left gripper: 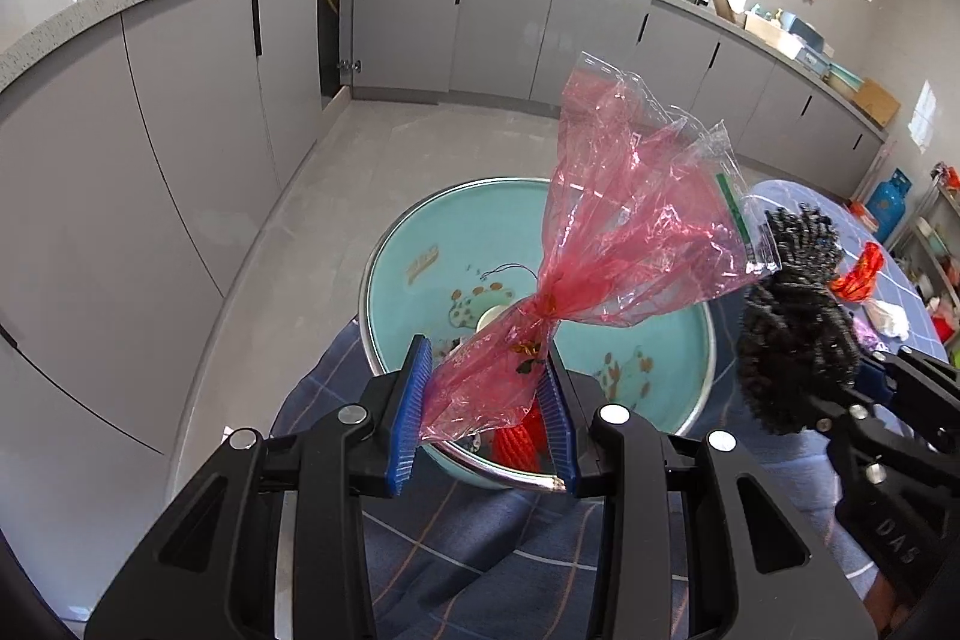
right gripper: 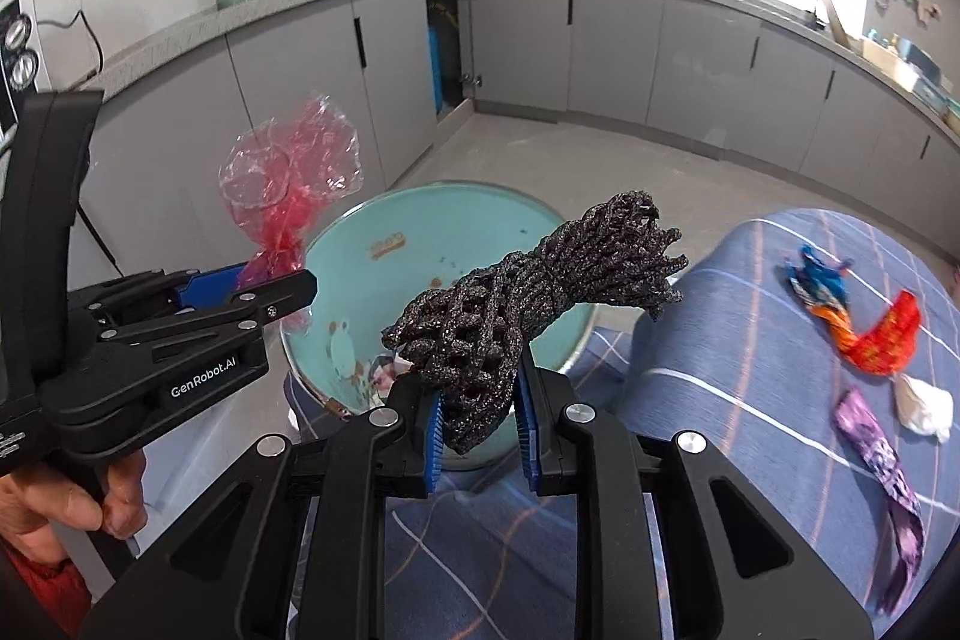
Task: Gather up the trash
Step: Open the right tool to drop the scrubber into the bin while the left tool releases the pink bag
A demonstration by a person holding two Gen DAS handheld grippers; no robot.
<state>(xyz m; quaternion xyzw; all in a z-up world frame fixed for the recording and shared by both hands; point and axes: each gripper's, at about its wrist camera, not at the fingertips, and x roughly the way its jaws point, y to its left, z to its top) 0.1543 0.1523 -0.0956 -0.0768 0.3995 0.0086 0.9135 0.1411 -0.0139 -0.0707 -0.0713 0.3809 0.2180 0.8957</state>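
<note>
Both tongs were clamped on trash above the basin. Left tongs point(left gripper: 486, 400) pinched the lower end of a crumpled red cellophane wrapper point(left gripper: 624, 244), whose clear upper part stood up and fanned out over the basin. Right tongs point(right gripper: 480, 418) were pressed together on a black foam net sleeve point(right gripper: 516, 310), bunched and leaning to the right. A hand point(right gripper: 66, 496) gripped the handle of the left tool at the lower left of the right wrist view.

Just beyond the fingertips lay a light blue enamel basin point(left gripper: 420, 232) with some scraps and a red net piece point(left gripper: 519, 439) inside, resting on a blue checked cloth point(right gripper: 720, 328) over the desk. On that cloth to the right lay an orange-red wrapper point(right gripper: 882, 340), a white crumpled wad point(right gripper: 924, 406) and a purple wrapper point(right gripper: 882, 466), well apart from the basin. Grey cabinets point(left gripper: 180, 100) lined the far walls.
</note>
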